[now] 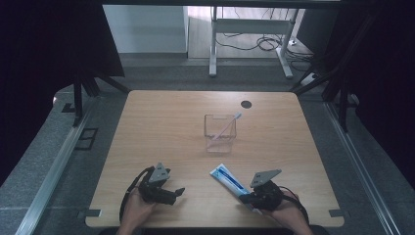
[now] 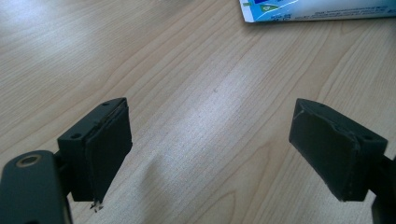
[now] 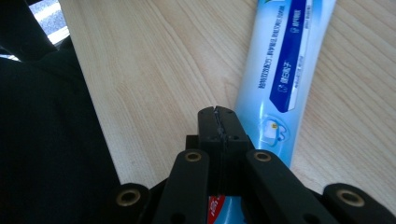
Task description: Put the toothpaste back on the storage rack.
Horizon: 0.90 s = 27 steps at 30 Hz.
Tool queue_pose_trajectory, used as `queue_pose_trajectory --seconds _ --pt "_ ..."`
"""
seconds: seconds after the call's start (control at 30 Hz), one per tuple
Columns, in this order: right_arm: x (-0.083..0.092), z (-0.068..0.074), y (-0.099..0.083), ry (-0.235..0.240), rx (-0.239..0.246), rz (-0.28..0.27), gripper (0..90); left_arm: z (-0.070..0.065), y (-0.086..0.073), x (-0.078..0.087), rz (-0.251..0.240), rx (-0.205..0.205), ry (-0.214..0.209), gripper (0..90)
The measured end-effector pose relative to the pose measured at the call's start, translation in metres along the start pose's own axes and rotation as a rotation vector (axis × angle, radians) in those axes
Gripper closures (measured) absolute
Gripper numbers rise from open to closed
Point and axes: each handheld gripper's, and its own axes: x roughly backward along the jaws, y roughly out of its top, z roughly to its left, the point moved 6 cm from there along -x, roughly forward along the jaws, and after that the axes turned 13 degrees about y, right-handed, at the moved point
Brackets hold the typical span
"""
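Grasp stage: the right gripper had its jaws pressed together beside the toothpaste tube, which lay flat on the table; the left gripper stood apart, empty; next, probably reopening astride the tube.

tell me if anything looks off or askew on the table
Nothing spilled or damaged. The toothpaste tube lies flat at a slant, its near end under the shut right gripper. A toothbrush leans in the upright clear cup.
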Motion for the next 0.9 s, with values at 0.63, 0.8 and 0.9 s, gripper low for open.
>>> queue_pose_trajectory --seconds 0.63,0.8,0.9 --pt "0.009 -0.017 -0.011 -0.048 -0.03 0.047 89.8 -0.001 0.0 -0.001 0.009 -0.011 0.002 13.2" --pt "0.014 -0.014 -0.004 -0.045 -0.012 0.039 86.7 -0.001 0.0 -0.001 0.008 -0.012 0.002 13.2" --pt "0.019 -0.014 -0.001 -0.055 -0.006 0.057 83.0 -0.001 0.0 0.0 0.006 -0.012 0.004 13.2"
